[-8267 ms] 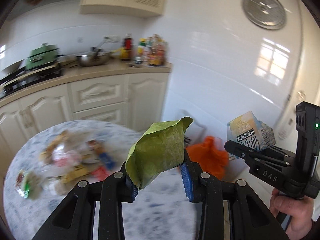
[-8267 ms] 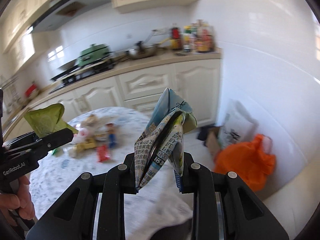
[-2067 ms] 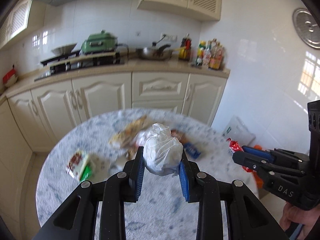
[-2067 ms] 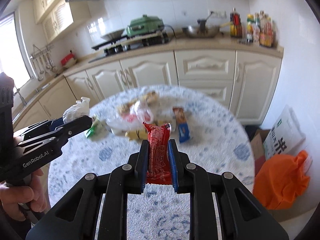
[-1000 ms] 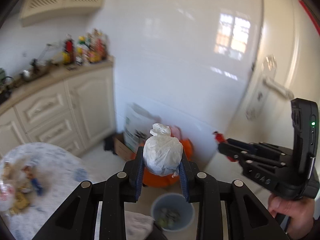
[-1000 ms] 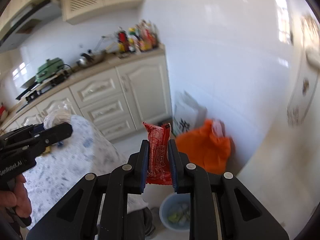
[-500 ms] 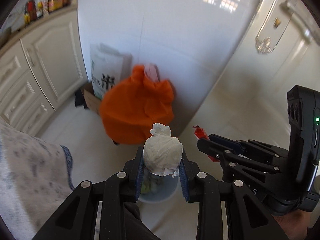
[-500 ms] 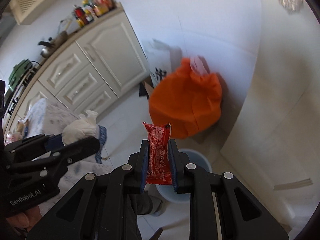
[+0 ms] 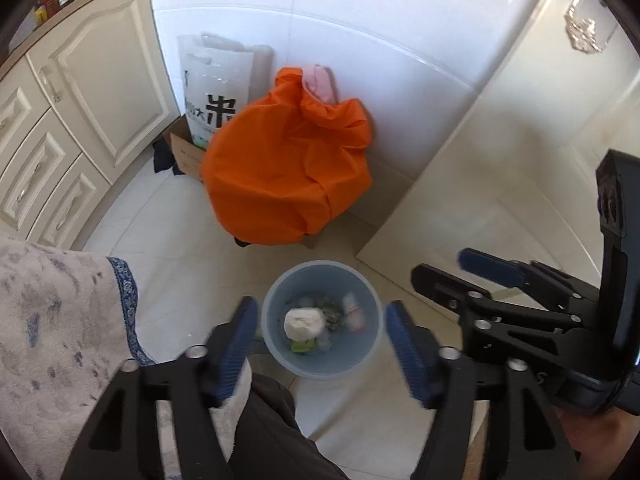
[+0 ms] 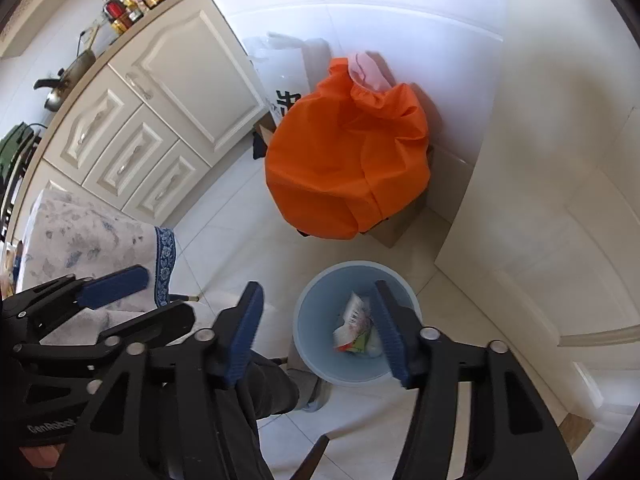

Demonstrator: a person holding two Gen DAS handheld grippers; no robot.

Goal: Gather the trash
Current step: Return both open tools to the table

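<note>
We hold left gripper [image 9: 322, 340] and right gripper [image 10: 318, 334] above round pale-blue plastic bin [image 9: 276, 354] on floor tiles, jaws of both spread wide, gripping nothing. White knotted bag [image 9: 303, 323] lies inside bin (among wrappers). Bulging orange sack [image 9: 286, 168] stands just behind.

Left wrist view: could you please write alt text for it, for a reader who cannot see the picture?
The open left gripper hangs over a pale blue trash bin that holds a white tied bag and other scraps. The open right gripper is at the right; a stuffed orange bag sits against the white wall beyond.
</note>
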